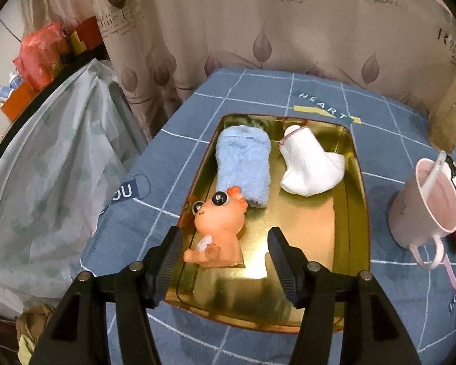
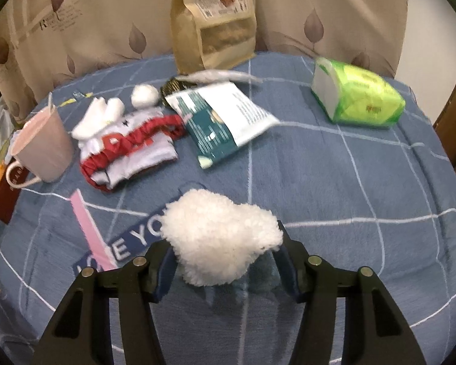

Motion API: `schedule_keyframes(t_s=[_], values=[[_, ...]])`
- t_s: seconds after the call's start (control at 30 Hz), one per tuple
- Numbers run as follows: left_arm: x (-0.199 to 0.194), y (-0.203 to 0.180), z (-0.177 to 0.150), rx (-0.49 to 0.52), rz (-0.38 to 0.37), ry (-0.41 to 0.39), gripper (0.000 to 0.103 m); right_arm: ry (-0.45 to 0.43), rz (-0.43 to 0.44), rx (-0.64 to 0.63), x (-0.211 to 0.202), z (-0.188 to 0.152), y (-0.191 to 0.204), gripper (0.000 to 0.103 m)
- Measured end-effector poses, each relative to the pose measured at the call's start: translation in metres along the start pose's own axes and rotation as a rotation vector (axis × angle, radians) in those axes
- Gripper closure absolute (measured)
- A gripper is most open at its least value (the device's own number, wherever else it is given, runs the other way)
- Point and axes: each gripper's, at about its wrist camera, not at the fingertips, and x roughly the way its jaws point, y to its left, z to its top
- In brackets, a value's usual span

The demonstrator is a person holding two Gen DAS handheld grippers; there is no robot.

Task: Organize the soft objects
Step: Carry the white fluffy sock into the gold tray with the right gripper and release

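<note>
A: Right gripper (image 2: 223, 261) first. We have the fluffy white fleece piece (image 2: 220, 237) sitting between its two fingers, jaws set wide around it. Whether the pads are pressing it we cannot tell; the pile hides the contact on both sides.

B: Its shadow falls on the blue checked blanket (image 2: 334, 182) just under it, so we judge it lifted slightly, not lying flat. Long axis runs roughly across the gap, finger to finger.

A: Left gripper (image 1: 225, 254): jaws spread wide, gripping nothing. It hovers over the near end of the shiny gold rectangular tray (image 1: 357, 213).

B: Tray contents: orange rubber big-eyed toy (image 1: 214, 228) at the near left edge, close to the left finger; light blue fuzzy sock (image 1: 243, 167) along the left side, reaching to the far end; white ribbed sock (image 1: 308, 167) at the far right.

A: The near right of the tray is bare gold. That is the relation that matters, in our view: the tray lies left of the right gripper, beyond the pale pink mug (image 2: 44, 149), so the fleece would travel leftward.

B: The left gripper is nearer the tray but holds no cargo. We judge the red-and-white knit garment (image 2: 130, 149) near the mug is not yet sorted.
</note>
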Motion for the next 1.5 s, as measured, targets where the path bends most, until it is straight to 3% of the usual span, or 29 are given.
schedule_keyframes(t_s=[0.2, 0.33, 0.7, 1.07, 1.5], values=[[-0.004, 0.011, -0.009, -0.041, -0.009, -0.013, 0.044, -0.077, 0.034, -0.069, -0.028, 0.024, 0.032, 0.05], [0.0, 0.026, -0.012, -0.097, -0.021, -0.007, 0.044, -0.108, 0.1, -0.12, -0.043, 0.043, 0.064, 0.05], [0.003, 0.05, -0.014, -0.187, -0.029, 0.004, 0.044, -0.17, 0.307, -0.374, -0.069, 0.075, 0.196, 0.05], [0.005, 0.069, -0.015, -0.238, -0.006, 0.004, 0.044, -0.108, 0.444, -0.58, -0.046, 0.063, 0.313, 0.05], [0.01, 0.083, -0.017, -0.282, 0.025, 0.007, 0.044, -0.039, 0.435, -0.681, -0.009, 0.052, 0.365, 0.05]])
